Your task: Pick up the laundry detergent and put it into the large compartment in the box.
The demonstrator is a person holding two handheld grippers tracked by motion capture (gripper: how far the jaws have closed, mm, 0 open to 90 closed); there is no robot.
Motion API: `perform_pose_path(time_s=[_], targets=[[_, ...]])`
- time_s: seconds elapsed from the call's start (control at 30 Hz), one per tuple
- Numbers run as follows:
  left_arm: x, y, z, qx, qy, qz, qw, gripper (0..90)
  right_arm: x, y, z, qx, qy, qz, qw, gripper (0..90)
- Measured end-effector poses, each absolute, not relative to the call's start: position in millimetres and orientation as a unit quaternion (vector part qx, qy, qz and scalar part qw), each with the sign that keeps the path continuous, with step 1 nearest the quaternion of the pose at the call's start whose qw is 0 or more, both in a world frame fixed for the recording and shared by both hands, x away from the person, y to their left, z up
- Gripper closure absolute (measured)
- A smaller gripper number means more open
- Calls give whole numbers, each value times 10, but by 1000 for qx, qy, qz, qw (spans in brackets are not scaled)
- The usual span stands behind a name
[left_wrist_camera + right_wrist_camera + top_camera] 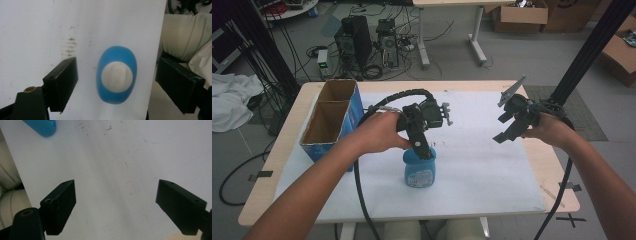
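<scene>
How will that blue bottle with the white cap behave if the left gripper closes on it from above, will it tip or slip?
The blue bottle stands upright on the white table cover, taller than wide, so an off-centre push could tip it. Its smooth oval plastic body probably slips in the open left gripper and may flex a little. The white cap looks rounded, offering poor grip.

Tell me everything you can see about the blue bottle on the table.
The blue bottle looks like smooth plastic, with a rounded oval body, a white cap on top and a pale label on its front. It stands upright on the white sheet near the table's front edge, right of the cardboard box. The left gripper is above it, jaws open on either side of the cap and not touching it. Its label text is too small to read.
</scene>
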State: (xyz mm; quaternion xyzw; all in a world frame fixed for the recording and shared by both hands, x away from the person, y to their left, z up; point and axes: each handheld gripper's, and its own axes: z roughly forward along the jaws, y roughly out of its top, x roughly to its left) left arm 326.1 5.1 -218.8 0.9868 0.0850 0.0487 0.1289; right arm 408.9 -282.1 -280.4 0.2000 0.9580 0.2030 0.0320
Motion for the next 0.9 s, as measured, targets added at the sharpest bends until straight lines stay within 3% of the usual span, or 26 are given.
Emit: perform_pose_path(time_s=[0.4, 0.9], targets=[[3230, 58, -2352, 992, 45, 45, 112, 190, 4080, -2837, -2829, 204, 957, 202, 30, 164], [3278, 116, -2556, 992, 49, 38, 106, 190, 4094, -2816, -2848, 205, 958, 199, 29, 163]])
